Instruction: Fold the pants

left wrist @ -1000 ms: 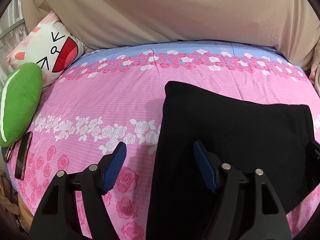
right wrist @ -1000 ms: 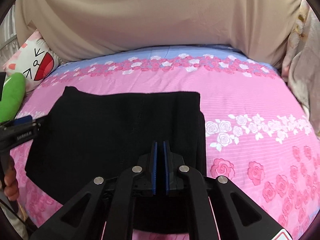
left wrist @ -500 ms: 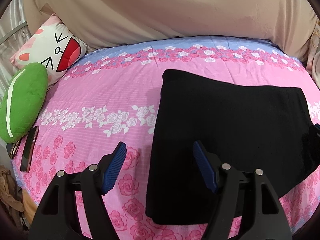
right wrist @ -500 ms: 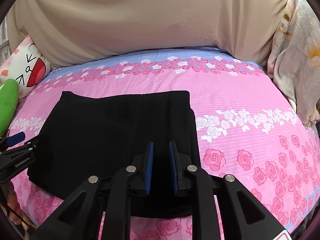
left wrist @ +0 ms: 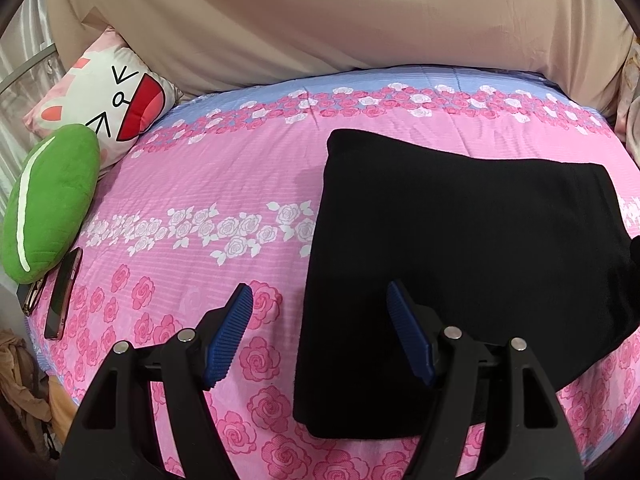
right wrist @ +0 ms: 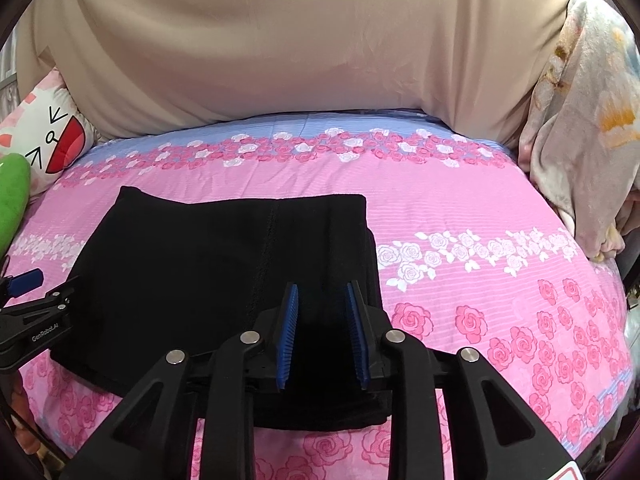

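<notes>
Both jaws hold nothing: my right gripper [right wrist: 322, 334] is opening above the pants [right wrist: 224, 276], my left gripper [left wrist: 320, 332] gapes wide. Pants lie folded small near the bed's [right wrist: 460, 208] front edge, so folding looks done.
</notes>
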`<state>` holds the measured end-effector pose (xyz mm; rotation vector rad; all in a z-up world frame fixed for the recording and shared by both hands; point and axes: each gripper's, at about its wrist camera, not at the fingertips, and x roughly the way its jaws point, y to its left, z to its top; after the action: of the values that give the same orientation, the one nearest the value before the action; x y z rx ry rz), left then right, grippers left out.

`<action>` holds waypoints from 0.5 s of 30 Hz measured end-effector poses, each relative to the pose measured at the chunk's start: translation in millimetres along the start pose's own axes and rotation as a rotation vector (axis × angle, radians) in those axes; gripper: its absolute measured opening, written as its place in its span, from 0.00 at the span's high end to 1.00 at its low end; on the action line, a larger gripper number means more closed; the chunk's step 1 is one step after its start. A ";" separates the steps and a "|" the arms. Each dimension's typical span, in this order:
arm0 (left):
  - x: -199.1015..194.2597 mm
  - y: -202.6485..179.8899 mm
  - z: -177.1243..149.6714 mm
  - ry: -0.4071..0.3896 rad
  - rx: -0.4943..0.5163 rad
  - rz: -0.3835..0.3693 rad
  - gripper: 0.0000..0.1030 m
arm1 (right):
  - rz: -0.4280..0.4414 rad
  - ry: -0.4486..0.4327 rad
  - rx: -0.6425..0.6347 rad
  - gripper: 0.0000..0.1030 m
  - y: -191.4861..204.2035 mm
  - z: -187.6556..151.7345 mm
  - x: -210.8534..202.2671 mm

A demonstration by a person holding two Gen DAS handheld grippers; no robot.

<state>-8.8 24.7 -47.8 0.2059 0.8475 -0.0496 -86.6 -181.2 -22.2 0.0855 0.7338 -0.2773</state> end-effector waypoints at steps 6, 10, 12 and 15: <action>1.3 -0.1 -0.6 0.001 0.001 0.001 0.34 | -0.003 0.011 -0.008 0.76 -0.5 -0.7 3.2; 2.9 0.1 -2.2 0.000 0.003 0.001 0.34 | -0.005 0.018 -0.013 0.76 0.5 -1.4 4.4; 2.4 -0.8 -0.8 0.002 -0.001 0.000 0.34 | -0.007 0.020 -0.014 0.76 0.7 -1.8 5.1; 2.3 -0.8 -0.6 0.001 -0.001 0.000 0.33 | -0.010 0.025 -0.018 0.74 0.8 -3.0 6.2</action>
<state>-7.8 24.1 -50.0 0.2053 0.8487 -0.0490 -84.0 -181.3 -28.6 0.0688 0.7613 -0.2794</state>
